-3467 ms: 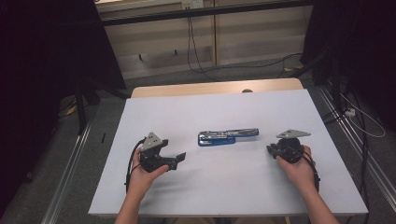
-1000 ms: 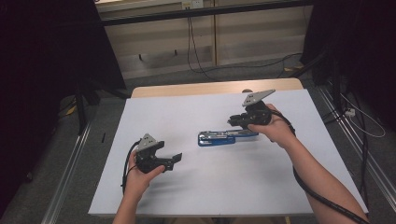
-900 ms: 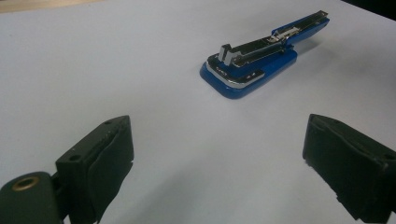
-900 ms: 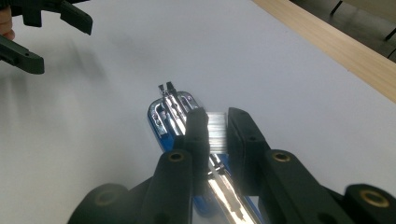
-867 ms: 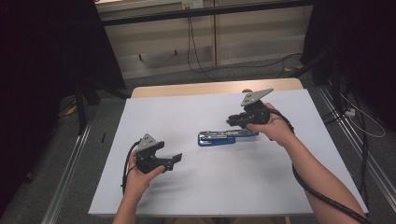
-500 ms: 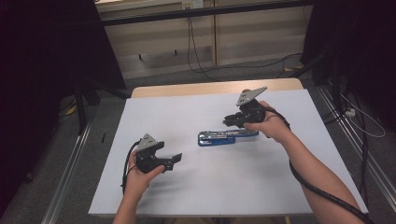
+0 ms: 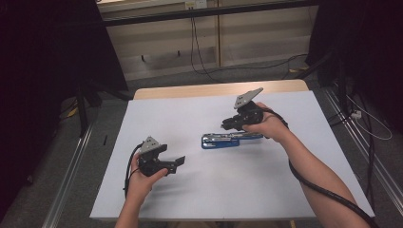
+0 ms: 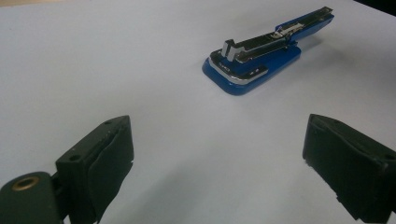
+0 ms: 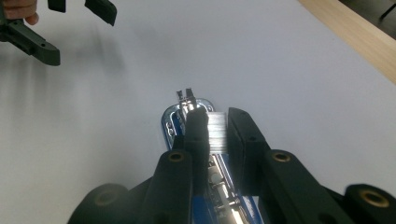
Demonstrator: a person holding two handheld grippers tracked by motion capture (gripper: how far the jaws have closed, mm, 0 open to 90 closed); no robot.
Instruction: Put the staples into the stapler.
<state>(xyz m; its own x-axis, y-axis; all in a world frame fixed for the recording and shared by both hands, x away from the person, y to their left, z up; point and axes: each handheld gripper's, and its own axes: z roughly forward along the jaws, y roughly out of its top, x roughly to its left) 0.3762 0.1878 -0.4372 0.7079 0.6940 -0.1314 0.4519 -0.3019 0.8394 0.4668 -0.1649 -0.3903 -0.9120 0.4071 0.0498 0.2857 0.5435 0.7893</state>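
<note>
Two grippers over a white table. Blue stapler lies at centre of the high view, magazine open, silver track exposed, long axis running left-right.

Right gripper sits centre-right of the high view, just above the stapler's right part, held by the right hand, grey plate tilted up. In the right gripper view its jaws are nearly closed, pinching a silver strip of staples between the pads, directly over the stapler's open track; strip is at frame centre, stapler nose just beyond it.

Left gripper is lower left of the high view, held by the left hand, well apart from the stapler. In the left gripper view its jaws stand wide apart, nothing between them, stapler in upper right of frame, lying flat on the white surface.

Wooden table edge shows past the white sheet at upper centre.
</note>
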